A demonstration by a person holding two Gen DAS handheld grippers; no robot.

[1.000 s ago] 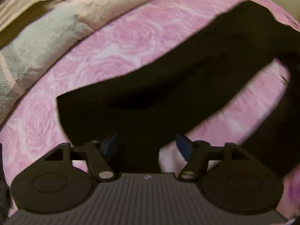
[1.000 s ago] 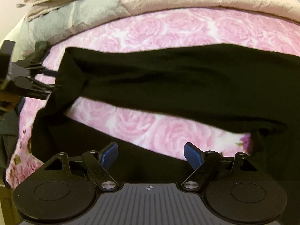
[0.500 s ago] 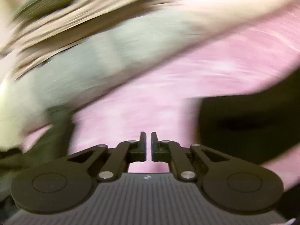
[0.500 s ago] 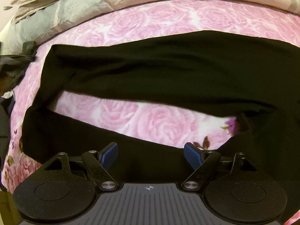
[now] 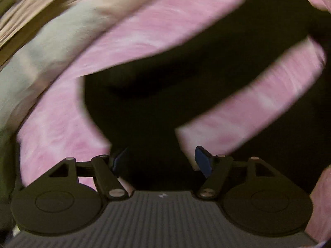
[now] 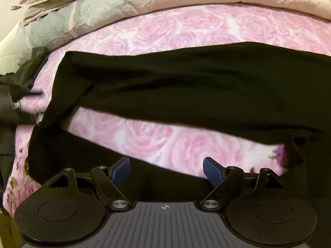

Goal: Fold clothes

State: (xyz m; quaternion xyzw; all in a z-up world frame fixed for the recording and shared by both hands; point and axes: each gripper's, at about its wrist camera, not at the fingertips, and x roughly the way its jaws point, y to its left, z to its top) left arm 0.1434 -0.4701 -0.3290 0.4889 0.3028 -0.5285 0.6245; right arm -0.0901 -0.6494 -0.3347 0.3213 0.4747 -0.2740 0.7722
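Since 0.5 seconds ago my left gripper has swung back and spread wide over the black garment spanning the frame's middle on the pink rose bedspread, while my right gripper stays wide, holding nothing.

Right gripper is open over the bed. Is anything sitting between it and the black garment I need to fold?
Nothing visible. The right gripper hangs open right above the near strip of the black garment, which lies spread on the pink rose bedspread. The folded quilts sit behind the garment, out of the path.
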